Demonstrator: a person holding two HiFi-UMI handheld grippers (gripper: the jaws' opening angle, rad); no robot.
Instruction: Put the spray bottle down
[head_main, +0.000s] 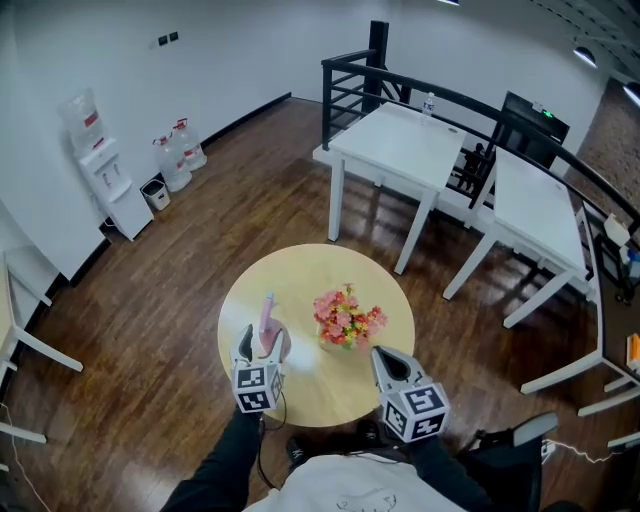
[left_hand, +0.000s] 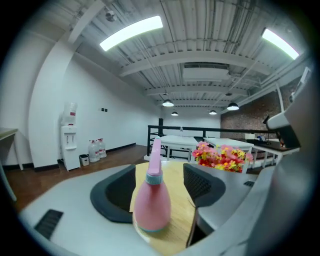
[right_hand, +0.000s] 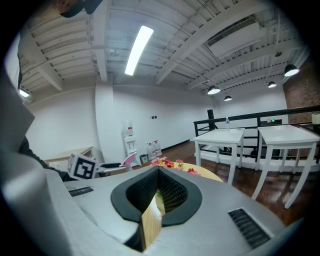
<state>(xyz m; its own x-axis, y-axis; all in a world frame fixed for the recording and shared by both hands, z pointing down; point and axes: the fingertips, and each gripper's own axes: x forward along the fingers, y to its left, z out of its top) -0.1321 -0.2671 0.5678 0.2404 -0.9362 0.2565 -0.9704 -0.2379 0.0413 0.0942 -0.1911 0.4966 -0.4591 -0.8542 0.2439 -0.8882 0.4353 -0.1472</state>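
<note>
Spray bottle stands upright on the round desk, a bit left of the flowers. Left tool is spread wide with the bottle between its pads and neither one pressing on it. So I'd say the desk carries the weight and the put-down is basically done. Right tool is closed with nothing in it, parked on the flowers' other side, out of the way.

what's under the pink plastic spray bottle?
The round light-wood table. The pink plastic spray bottle stands upright on its left part. The wood directly beneath the base is covered by the bottle; nothing else shows under it.
</note>
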